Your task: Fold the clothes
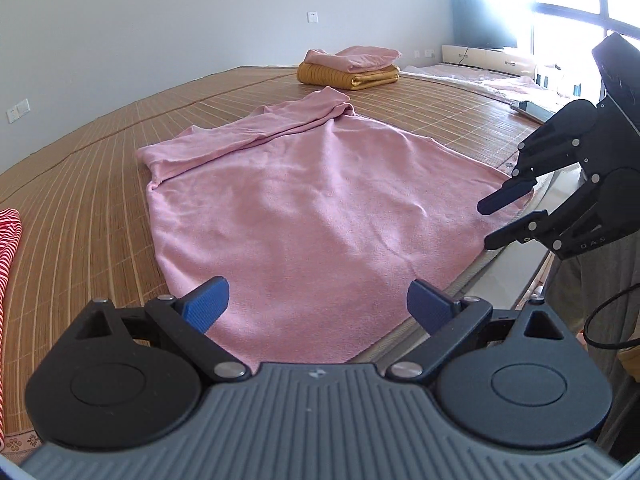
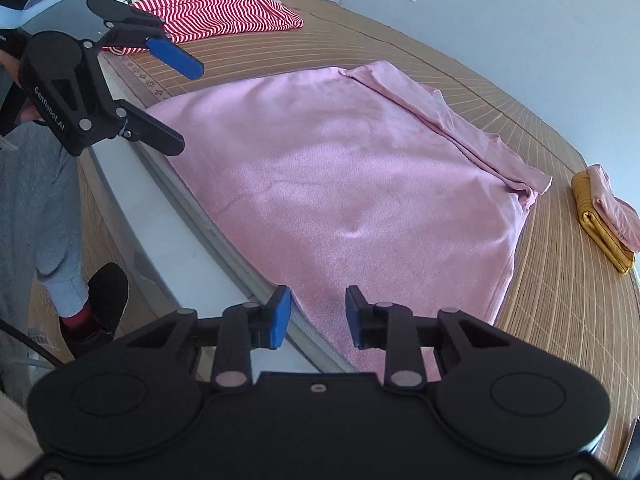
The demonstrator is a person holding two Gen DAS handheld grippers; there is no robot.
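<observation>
We hover left claw spread wide, right claw spread narrower, pink garment hem dead ahead of both, ready to pinch corners for fold.

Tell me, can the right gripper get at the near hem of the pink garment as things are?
Probably yes. The right gripper has its jaws open just above the near hem of the pink garment, with nothing between them.

Striped garment cut by left edge; pink garment near hem hidden.
</observation>
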